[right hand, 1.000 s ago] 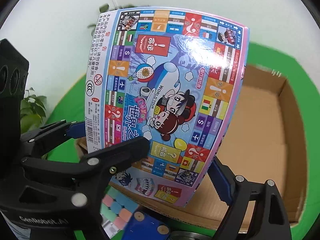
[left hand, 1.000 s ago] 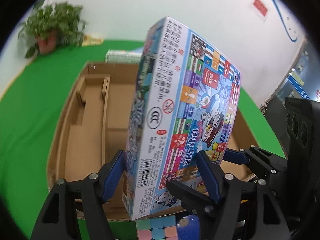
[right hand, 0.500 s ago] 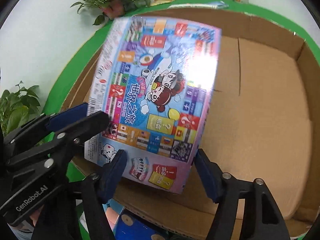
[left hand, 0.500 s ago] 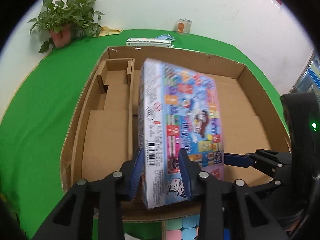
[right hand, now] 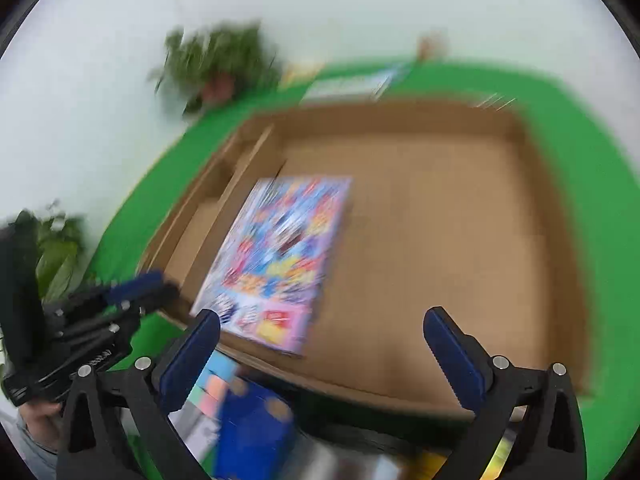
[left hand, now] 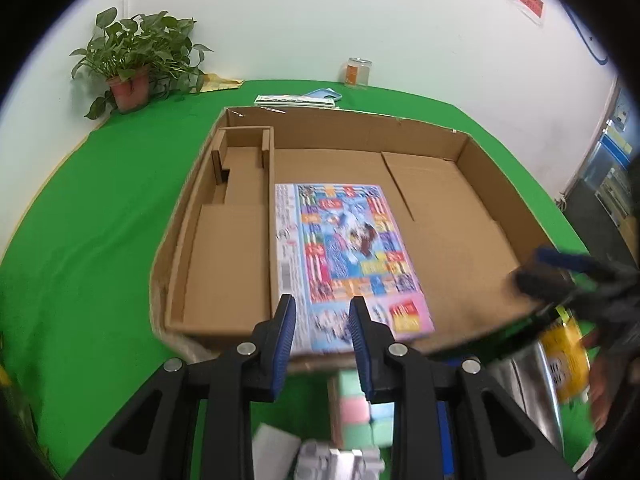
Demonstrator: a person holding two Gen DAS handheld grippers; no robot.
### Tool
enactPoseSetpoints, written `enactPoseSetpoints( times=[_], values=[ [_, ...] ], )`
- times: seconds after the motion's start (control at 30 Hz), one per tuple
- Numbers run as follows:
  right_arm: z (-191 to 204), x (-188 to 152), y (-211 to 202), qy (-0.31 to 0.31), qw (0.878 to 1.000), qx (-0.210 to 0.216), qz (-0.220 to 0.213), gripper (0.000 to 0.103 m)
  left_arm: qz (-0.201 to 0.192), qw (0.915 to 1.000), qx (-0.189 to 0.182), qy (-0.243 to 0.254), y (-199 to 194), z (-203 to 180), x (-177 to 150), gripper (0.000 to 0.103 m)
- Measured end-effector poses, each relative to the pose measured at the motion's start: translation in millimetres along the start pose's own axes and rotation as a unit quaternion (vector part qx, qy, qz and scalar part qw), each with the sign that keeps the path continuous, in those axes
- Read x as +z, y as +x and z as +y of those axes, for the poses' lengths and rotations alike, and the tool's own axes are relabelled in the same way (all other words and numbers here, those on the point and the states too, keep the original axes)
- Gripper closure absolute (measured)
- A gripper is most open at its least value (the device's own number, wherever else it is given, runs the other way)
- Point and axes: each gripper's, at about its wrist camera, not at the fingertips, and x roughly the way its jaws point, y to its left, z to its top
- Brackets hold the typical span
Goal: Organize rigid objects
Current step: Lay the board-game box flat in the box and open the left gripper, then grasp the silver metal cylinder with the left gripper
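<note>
A colourful board game box lies flat on the floor of a large shallow cardboard tray, against the tray's inner divider; it also shows blurred in the right wrist view. My left gripper is open and empty, its fingertips just short of the box's near edge. My right gripper is wide open and empty, near the tray's front wall. The right gripper also shows blurred at the right of the left wrist view.
The tray stands on a green table. Pastel cube blocks, a metal can with a yellow label and a blue box lie in front of the tray. A potted plant, a jar and a flat packet stand behind.
The game box went from held upright between both grippers to lying flat in the tray. Both grippers let go and pulled back; the right one is still moving.
</note>
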Motion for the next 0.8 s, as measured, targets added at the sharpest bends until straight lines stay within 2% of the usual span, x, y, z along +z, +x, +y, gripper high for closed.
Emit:
enactPoseSetpoints(
  times=[0.03, 0.1, 0.13, 0.17, 0.23, 0.33, 0.47, 0.53, 0.63, 0.8],
  values=[
    [-5.8, -6.3, -20.2, 0.009, 0.999, -0.027, -0.025, 0.0, -0.014, 0.9999, -0.001, 0.003, -7.6, -3.8, -4.7, 0.073],
    [-9.5, -20.4, -42.0, 0.013, 0.997, -0.057, -0.044, 0.0, -0.053, 0.9985, 0.012, 0.012, -24.2, -15.1, -12.4, 0.044],
    [-5.2, -33.5, -52.0, 0.001, 0.997, -0.068, -0.046, 0.0, -0.068, 0.9974, 0.021, 0.014, -30.5, -20.6, -15.2, 0.011],
    [0.4, -45.8, -57.4, -0.008, 0.996, -0.077, -0.049, 0.0, -0.086, 0.9957, 0.03, 0.016, -38.3, -26.6, -19.1, 0.0],
    [4.8, -66.2, -73.6, -0.019, 0.993, -0.099, -0.068, 0.0, -0.126, 0.9912, 0.032, 0.026, -56.7, -41.3, -31.0, 0.0],
    [-8.4, -100.9, -103.1, 0.002, 0.989, -0.118, -0.094, 0.0, -0.127, 0.9905, 0.035, 0.039, -71.7, -58.0, -43.1, 0.0],
    [-3.9, -140.2, -123.0, -0.003, 0.986, -0.134, -0.103, 0.0, -0.152, 0.9881, 0.02, 0.012, -94.4, -64.0, -59.0, 0.0],
    [2.0, -154.5, -125.9, -0.021, 0.985, -0.141, -0.102, 0.001, -0.155, 0.9877, 0.02, 0.0, -100.7, -65.1, -63.8, 0.0],
    [6.2, -168.6, -129.5, -0.025, 0.986, -0.13, -0.1, 0.001, -0.155, 0.9876, 0.017, -0.015, -108.3, -65.1, -70.1, 0.0],
    [14.7, -186.1, -136.9, -0.036, 0.988, -0.117, -0.096, 0.002, -0.128, 0.9917, 0.012, -0.01, -113.5, -70.5, -77.2, 0.0]
  ],
)
